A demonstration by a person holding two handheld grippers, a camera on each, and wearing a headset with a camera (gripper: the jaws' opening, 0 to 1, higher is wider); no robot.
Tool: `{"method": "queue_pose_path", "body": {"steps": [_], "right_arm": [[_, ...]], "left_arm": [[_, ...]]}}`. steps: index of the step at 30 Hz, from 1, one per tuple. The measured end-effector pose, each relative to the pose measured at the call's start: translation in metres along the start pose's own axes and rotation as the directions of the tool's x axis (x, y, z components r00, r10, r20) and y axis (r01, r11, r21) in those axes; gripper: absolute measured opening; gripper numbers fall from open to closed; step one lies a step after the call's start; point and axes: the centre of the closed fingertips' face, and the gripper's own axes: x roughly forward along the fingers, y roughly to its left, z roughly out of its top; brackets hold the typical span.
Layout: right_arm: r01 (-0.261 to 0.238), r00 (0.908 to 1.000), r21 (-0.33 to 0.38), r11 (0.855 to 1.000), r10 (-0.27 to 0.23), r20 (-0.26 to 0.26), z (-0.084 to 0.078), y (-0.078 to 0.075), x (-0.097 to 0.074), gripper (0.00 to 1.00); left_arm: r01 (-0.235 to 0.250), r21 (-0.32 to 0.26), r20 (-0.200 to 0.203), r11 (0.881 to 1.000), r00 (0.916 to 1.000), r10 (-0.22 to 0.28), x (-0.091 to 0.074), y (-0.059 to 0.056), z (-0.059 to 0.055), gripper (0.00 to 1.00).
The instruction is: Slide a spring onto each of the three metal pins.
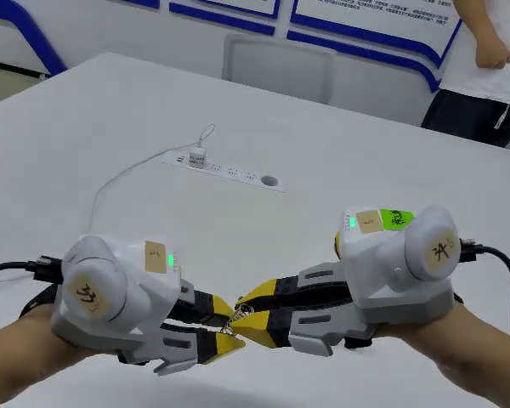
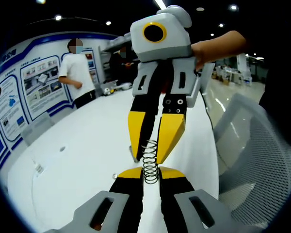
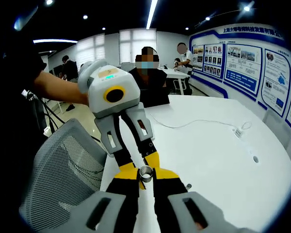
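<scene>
**Two hand-held tools meeting tip to tip above the white desk (image 1: 340, 144).**

- **Left tool (image 2: 150, 175):** the yellow-tipped jaws were drawn almost together. The gap was no wider than the spring (image 2: 150, 162), and the spring's near end was pinched between them.
- **Right tool (image 3: 145, 178):** the jaws were likewise nearly closed and gripped the opposite end of the same spring (seen end-on, as a small ring, in the right gripper view).
- **Spring:** it spanned the short space between the two pairs of tips, clear of the desk surface. In the left gripper view its coils ran straight from one tool to the other.
- **On the desk:** a small object (image 3: 188, 186) lay just beyond the right tool's tips and was too small to identify. Farther back lay a white power strip (image 1: 229, 170) with a white plug (image 1: 197, 157) seated at one end.
- **Surroundings:** a grey chair (image 1: 276, 64) stood at the far edge. A person (image 1: 484, 59) in a white top stood beyond the far corner.
</scene>
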Motion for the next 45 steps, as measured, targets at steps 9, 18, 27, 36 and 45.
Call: {"method": "queue_pose_path", "body": {"steps": [9, 18, 27, 36, 45], "right_arm": [[0.032, 0.9992, 0.017, 0.999, -0.032, 0.024, 0.007, -0.011, -0.003, 0.11], [0.054, 0.9980, 0.021, 0.998, -0.055, 0.031, 0.011, -0.024, -0.003, 0.11], [0.102, 0.9947, 0.029, 0.994, -0.102, -0.010, 0.002, -0.046, -0.005, 0.11], [0.143, 0.9885, 0.047, 0.989, -0.141, -0.054, -0.013, -0.062, -0.007, 0.11], [0.185, 0.9794, 0.052, 0.981, -0.180, -0.091, -0.026, -0.077, -0.009, 0.11]], "left_arm": [[-0.051, -0.081, 0.057, 0.995, 0.9968, 0.055, -0.012, 0.013, 0.004, 0.23], [-0.124, -0.170, 0.049, 0.978, 0.9898, 0.134, -0.023, 0.027, -0.009, 0.45], [-0.210, -0.237, 0.048, 0.949, 0.9727, 0.227, -0.047, 0.048, -0.023, 0.62], [-0.212, -0.279, 0.071, 0.937, 0.9682, 0.240, -0.056, 0.051, -0.024, 0.74], [-0.227, -0.299, 0.066, 0.927, 0.9640, 0.258, -0.062, 0.055, -0.028, 0.82]]}}
